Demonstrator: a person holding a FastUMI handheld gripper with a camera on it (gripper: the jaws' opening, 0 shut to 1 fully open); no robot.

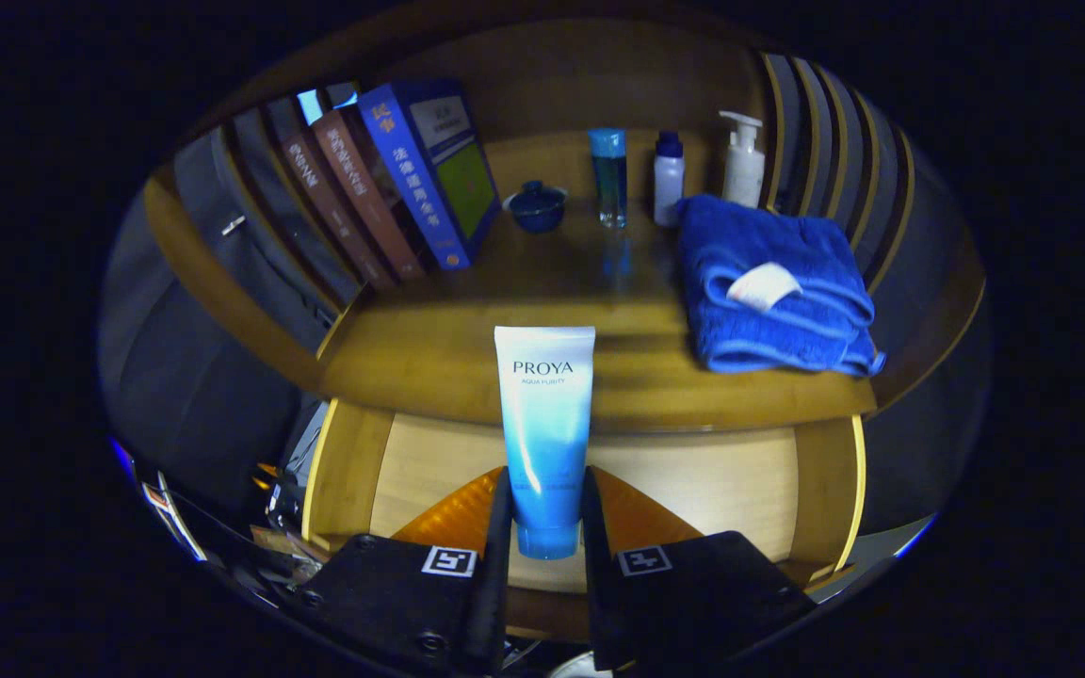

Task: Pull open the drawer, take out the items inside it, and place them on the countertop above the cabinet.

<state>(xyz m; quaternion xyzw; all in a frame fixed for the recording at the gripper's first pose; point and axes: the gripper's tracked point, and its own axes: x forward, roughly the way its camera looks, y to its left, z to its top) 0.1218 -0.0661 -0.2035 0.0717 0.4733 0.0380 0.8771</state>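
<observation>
Nearest the lens, in the gripper view: gripper with fingers drawn in close, clamped on the cap end of a blue and white tube, one finger pressing each side. Tube upright between the fingers, cap down, flat crimped end up at 12 o'clock, held over the open drawer. Pale wooden drawer floor just beyond the fingertips, with drawer walls at 9 and 3 o'clock; an orange wedge shape showing on either side of the tube, right by the fingers; cannot tell what it is.

Beyond the drawer, wooden countertop of the cabinet. On it, at 1 o'clock from the tube, a folded blue towel with a white tag. Farther back, at 12 o'clock, a row: small dark blue lidded cup, clear blue bottle, small white bottle, white pump bottle just behind the towel. At 11 o'clock, leaning books, the blue one nearest the cup. Tube's crimped end overlapping the countertop's front edge in this view, apart from the towel.
</observation>
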